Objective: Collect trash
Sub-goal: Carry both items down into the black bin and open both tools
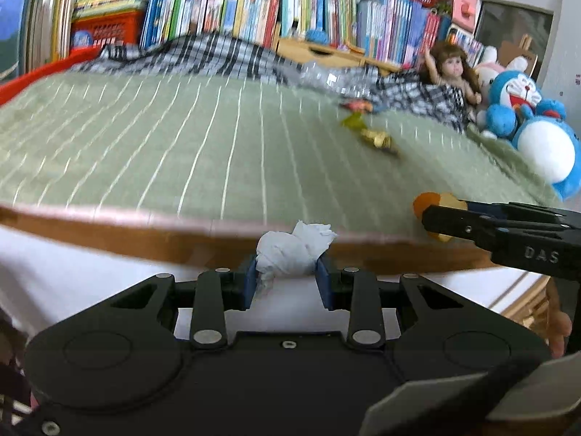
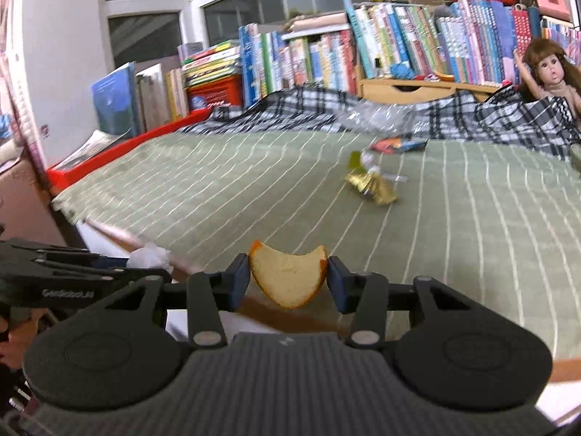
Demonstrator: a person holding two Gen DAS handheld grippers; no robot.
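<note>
My left gripper point(image 1: 287, 276) is shut on a crumpled white tissue point(image 1: 290, 250), held just off the near edge of the bed. My right gripper point(image 2: 288, 283) is shut on a curved piece of orange peel point(image 2: 287, 276) with its pale inside toward the camera. In the left wrist view the right gripper point(image 1: 432, 218) comes in from the right with the orange peel point(image 1: 435, 201). On the green striped bed cover point(image 2: 218, 189) lie a gold wrapper point(image 2: 370, 187), a green wrapper point(image 2: 354, 161), a red and blue wrapper point(image 2: 397, 144) and crumpled clear plastic point(image 2: 377, 116).
A checked blanket point(image 2: 297, 109) is bunched along the far side of the bed. A doll point(image 1: 452, 69) and a blue plush toy point(image 1: 533, 127) sit at the right. Rows of books point(image 1: 254, 7) and red baskets point(image 1: 109, 29) stand behind. The bed's wooden edge point(image 1: 145, 232) is close in front.
</note>
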